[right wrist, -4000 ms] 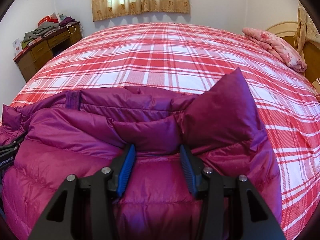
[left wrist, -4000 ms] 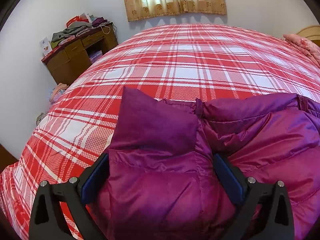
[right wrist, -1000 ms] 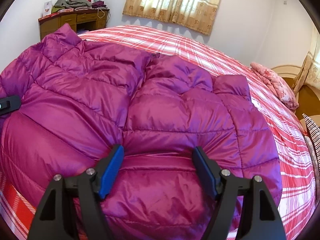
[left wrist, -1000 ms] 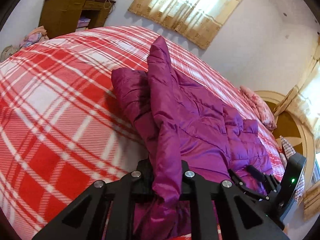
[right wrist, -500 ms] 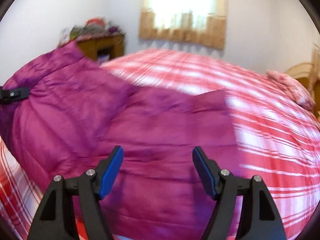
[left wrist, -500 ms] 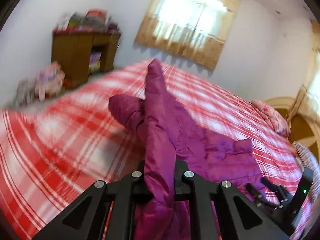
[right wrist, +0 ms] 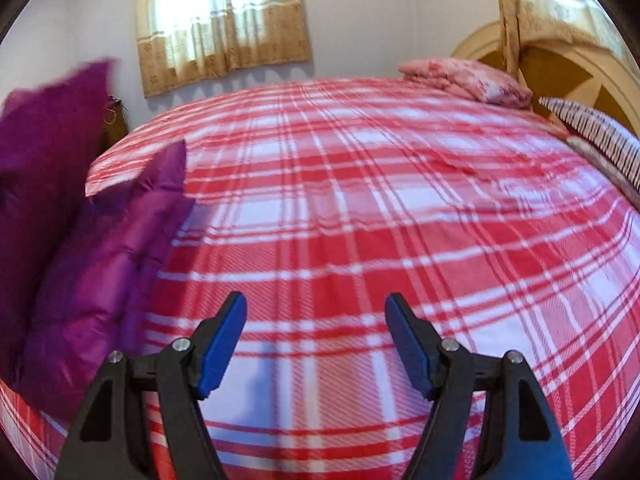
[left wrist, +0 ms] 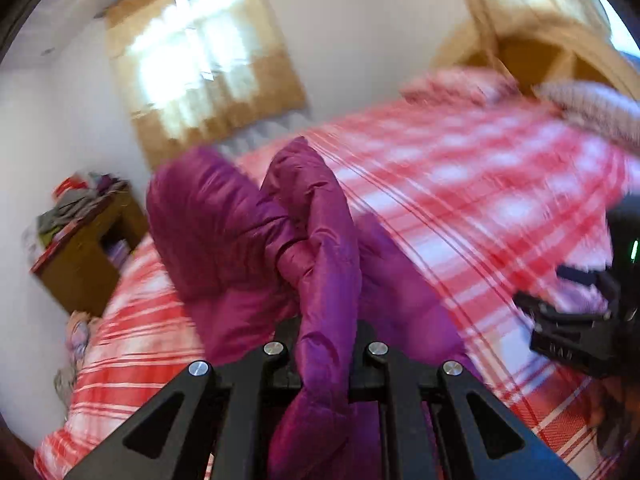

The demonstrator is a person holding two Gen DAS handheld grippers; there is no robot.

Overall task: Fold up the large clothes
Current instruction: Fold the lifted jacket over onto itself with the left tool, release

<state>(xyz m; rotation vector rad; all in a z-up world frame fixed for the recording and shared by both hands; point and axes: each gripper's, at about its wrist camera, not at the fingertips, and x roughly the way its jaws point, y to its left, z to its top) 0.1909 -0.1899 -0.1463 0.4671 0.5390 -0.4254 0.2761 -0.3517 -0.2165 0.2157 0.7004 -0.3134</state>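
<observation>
A purple puffer jacket (left wrist: 224, 232) lies bunched on the red plaid bed. My left gripper (left wrist: 326, 344) is shut on a fold of it, and the pinched fabric rises between the jaws and hangs down over them. In the right wrist view the jacket (right wrist: 92, 248) is off to the left, part of it lifted. My right gripper (right wrist: 316, 320) is open over bare bedspread, nothing between its blue pads (right wrist: 224, 340). The right gripper (left wrist: 576, 320) also shows at the right edge of the left wrist view.
The red-and-white plaid bed (right wrist: 380, 208) fills both views. A pink folded blanket (right wrist: 464, 80) and a striped pillow (right wrist: 600, 136) lie by the headboard (right wrist: 560, 64). A wooden desk (left wrist: 80, 256) piled with clothes stands left, under a curtained window (right wrist: 220, 20).
My left gripper swung and rolled, dragging the jacket with it. My right gripper slid right off the jacket and is now over bare bedspread.
</observation>
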